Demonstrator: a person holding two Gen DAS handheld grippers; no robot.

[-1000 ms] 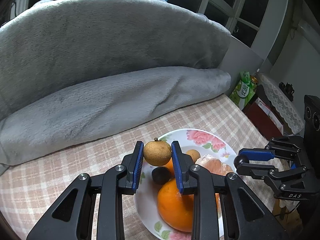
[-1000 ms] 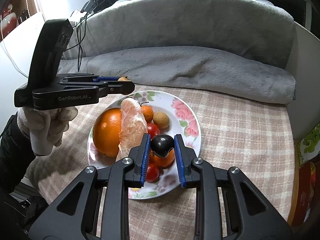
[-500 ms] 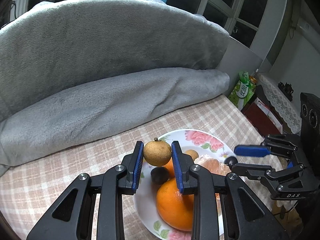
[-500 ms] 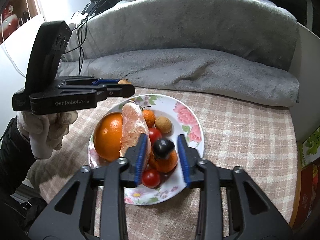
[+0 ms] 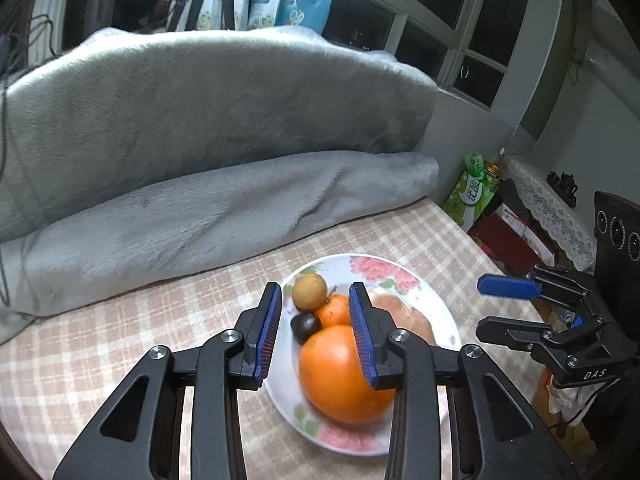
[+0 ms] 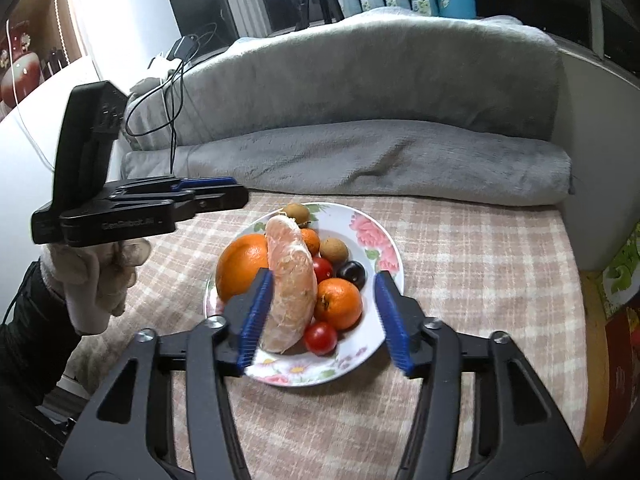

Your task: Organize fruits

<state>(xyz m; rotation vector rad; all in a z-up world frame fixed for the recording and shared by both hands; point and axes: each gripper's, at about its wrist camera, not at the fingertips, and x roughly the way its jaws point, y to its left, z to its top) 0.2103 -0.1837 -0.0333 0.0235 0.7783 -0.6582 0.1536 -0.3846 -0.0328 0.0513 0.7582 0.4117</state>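
Both grippers wide open, empty: left gripper [image 5: 314, 330] and right gripper [image 6: 324, 316] above plate [image 6: 372, 236]. All fruit on plate, dark plum [image 6: 351, 274] beside mandarin [image 6: 338, 303]. Lift straight up, avoid nudging pile; round fruit likely to roll.

Home living room: blanket-draped sofa [image 6: 360, 92], checked tablecloth [image 6: 480, 264], floral plate [image 6: 376, 236].

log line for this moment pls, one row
task: organize fruits | left gripper: open, empty, over plate | right gripper: open, empty | all fruit on plate: big orange, dark plum, brown longan
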